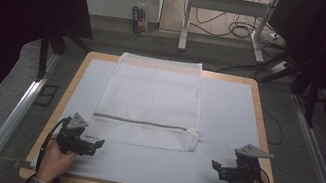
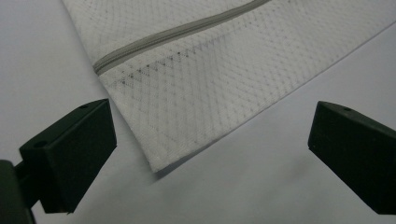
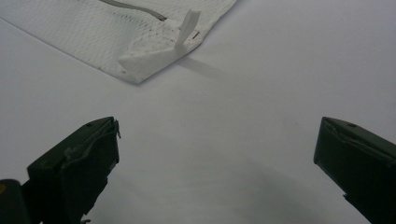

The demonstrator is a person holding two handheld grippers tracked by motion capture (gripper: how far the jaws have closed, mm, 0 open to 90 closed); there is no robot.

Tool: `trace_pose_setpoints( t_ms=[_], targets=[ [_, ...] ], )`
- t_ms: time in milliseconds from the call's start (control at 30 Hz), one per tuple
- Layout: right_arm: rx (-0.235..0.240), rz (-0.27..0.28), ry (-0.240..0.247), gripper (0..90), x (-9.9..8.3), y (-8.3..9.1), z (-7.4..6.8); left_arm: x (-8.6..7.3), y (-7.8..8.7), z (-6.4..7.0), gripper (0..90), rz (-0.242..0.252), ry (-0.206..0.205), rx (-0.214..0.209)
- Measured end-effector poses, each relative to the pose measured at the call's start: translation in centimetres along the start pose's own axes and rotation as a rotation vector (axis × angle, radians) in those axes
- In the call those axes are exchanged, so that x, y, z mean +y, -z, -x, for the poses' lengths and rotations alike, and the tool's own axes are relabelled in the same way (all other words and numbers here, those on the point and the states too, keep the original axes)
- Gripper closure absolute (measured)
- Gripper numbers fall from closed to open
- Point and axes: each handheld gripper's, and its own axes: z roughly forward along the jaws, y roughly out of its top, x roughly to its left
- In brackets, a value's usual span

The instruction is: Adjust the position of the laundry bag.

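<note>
black blocky claw (image 2: pixel 210 154) before white mesh bag (image 2: pixel 210 70)

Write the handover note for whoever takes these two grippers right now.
Left gripper: jaws open, holding nothing, just short of the near left corner of the mesh laundry bag.
Right gripper: jaws open, holding nothing, on the grey mat, farther from the bag's near right corner.
Bag: lies flat in the middle of the mat, its zipper running across near the front edge; the white tab at the zipper's right end sticks up.
Done: nothing gripped so far.
Left: probably close in on the near corners and grip; the bag's handling is all ahead.
</note>
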Motion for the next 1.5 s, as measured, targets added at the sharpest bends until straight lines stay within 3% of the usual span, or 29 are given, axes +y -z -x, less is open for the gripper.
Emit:
trace_pose_setpoints(
  t_ms=[333, 667, 1067, 1500],
  targets=[
    [0.003, -0.011, -0.006, 0.0, 0.1, -0.1, -0.1, 0.0, -0.4, -0.1, 2.7, 0.000, 0.016, -0.058],
    [0.002, -0.008, -0.003, 0.0, 0.2, -0.2, -0.3, 0.0, -0.9, -0.1, 3.8, -0.028, 0.030, -0.079],
    [0.001, -0.032, 0.029, 0.0, 0.5, -0.6, -0.7, 0.4, -0.9, -0.4, 6.1, -0.029, 0.045, -0.069],
    [0.006, -0.035, 0.021, 1.9, 1.3, -1.4, -0.7, 0.9, -1.2, -0.7, 6.5, -0.029, 0.046, -0.046]
  ],
)
